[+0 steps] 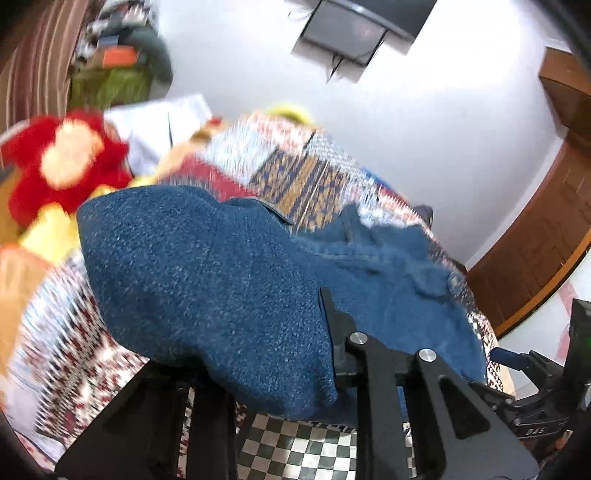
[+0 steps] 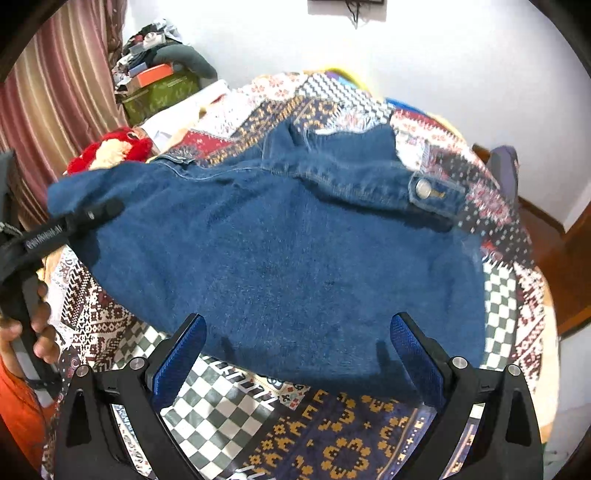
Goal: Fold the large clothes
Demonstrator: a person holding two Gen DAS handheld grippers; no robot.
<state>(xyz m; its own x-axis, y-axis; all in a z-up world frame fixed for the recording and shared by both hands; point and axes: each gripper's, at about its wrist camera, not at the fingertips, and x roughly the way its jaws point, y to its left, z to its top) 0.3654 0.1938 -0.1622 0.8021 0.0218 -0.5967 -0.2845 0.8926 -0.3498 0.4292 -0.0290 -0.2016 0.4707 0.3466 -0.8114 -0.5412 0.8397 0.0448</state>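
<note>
A large blue denim jacket [image 2: 295, 251] lies spread on a patchwork bedspread [image 2: 332, 443], its collar and a metal button [image 2: 423, 188] at the far side. My left gripper [image 1: 314, 332] is shut on the jacket's left edge and holds it raised, so the denim [image 1: 207, 280] drapes over one finger and hides it. From the right wrist view the left gripper [image 2: 107, 208] pinches that edge, with a person's hand [image 2: 40, 325] on its handle. My right gripper [image 2: 299, 332] stands open over the jacket's near hem, its blue pads [image 2: 181, 354] apart and pressing on nothing.
A red and yellow plush toy [image 1: 66, 162] lies at the bed's left side. A striped curtain [image 2: 55, 110] and piled boxes [image 2: 159, 85] stand at the back left. A wooden door [image 1: 535, 236] is on the right, and a dark screen [image 1: 354, 26] hangs on the white wall.
</note>
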